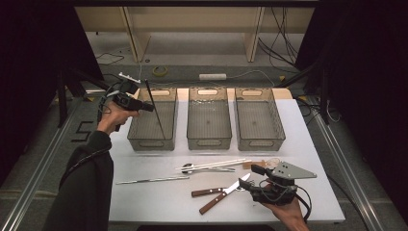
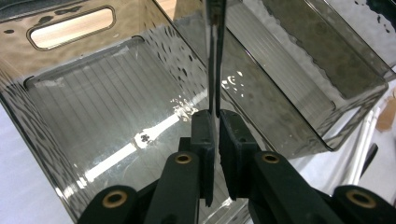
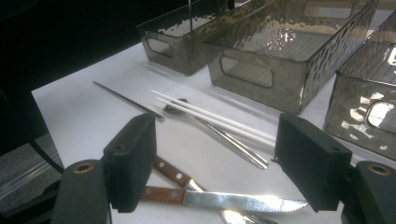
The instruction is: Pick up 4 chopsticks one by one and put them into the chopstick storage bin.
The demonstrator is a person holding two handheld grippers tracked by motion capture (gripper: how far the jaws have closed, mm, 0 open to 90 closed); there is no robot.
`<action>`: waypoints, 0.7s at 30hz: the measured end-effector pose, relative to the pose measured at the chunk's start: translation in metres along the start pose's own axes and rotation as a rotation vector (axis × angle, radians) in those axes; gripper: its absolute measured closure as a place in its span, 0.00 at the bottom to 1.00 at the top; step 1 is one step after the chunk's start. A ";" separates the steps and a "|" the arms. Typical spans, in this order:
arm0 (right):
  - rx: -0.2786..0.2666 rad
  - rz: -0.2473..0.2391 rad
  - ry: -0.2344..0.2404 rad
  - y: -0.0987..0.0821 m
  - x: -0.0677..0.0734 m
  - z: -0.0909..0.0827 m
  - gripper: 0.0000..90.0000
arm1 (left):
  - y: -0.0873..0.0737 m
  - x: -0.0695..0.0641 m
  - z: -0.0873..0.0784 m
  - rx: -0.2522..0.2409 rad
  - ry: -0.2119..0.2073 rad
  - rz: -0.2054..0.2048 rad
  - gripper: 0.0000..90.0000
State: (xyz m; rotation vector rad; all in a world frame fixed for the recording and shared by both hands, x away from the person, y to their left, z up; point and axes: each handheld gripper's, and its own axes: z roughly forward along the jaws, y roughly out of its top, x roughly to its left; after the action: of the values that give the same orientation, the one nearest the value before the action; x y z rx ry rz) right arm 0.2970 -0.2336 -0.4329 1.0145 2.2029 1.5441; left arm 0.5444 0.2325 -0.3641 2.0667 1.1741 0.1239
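**Sorting cutlery: one dark chopstick poised over the left bin**

Nearest our side of the counter [image 1: 144,202], our right gripper [image 1: 260,175] hovers just above two wood-handled knives [image 1: 223,192], its fingers [image 3: 133,158] spread wide with nothing between them. In the right gripper view the serrated blades lie directly below the gap. Just beyond the knives rest a pair of white chopsticks [image 1: 216,164] lying over a metal spoon [image 1: 207,169], and to their left a single metal chopstick [image 1: 151,180] lies alone on the counter.

Farther out, three smoky plastic bins stand in a row. Our left gripper [image 1: 143,106] hangs over the left bin [image 1: 139,139], its fingers [image 2: 203,133] pinched almost together on the dark chopstick [image 1: 156,113], which slants steeply from above the gripper down into that bin. The middle bin [image 1: 208,140] and the right bin [image 1: 260,140] look empty.

We judge the chopstick light, stiff and smooth, so it will likely pivot or slide in a narrow pinch. Our grip sits near one end, which leaves a long free length to swing; a hold nearer the middle would steady it. Once released it should drop and rattle flat on the ribbed bin floor without harm.
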 end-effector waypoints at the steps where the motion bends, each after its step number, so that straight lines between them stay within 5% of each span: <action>1: -0.001 -0.001 0.000 0.000 0.000 0.000 0.34 | 0.000 0.001 0.001 0.001 0.000 -0.006 0.91; 8: 0.000 0.000 0.001 0.000 0.000 -0.001 0.34 | -0.003 0.002 0.004 0.006 0.011 -0.022 0.87; 12: 0.001 -0.001 0.001 0.000 0.000 -0.001 0.34 | -0.003 -0.002 -0.001 -0.007 0.021 -0.019 0.74; 17: -0.002 0.002 0.000 0.000 0.000 -0.001 0.33 | -0.004 -0.017 -0.017 -0.017 0.012 0.015 0.57; 21: -0.003 0.001 0.001 0.000 0.000 -0.001 0.33 | -0.009 -0.037 -0.032 -0.005 0.017 0.086 0.46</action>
State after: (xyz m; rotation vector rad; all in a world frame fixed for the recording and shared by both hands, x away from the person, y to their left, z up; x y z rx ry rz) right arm 0.2962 -0.2343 -0.4320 1.0145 2.2004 1.5484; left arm 0.5031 0.2244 -0.3375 2.1158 1.0935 0.1856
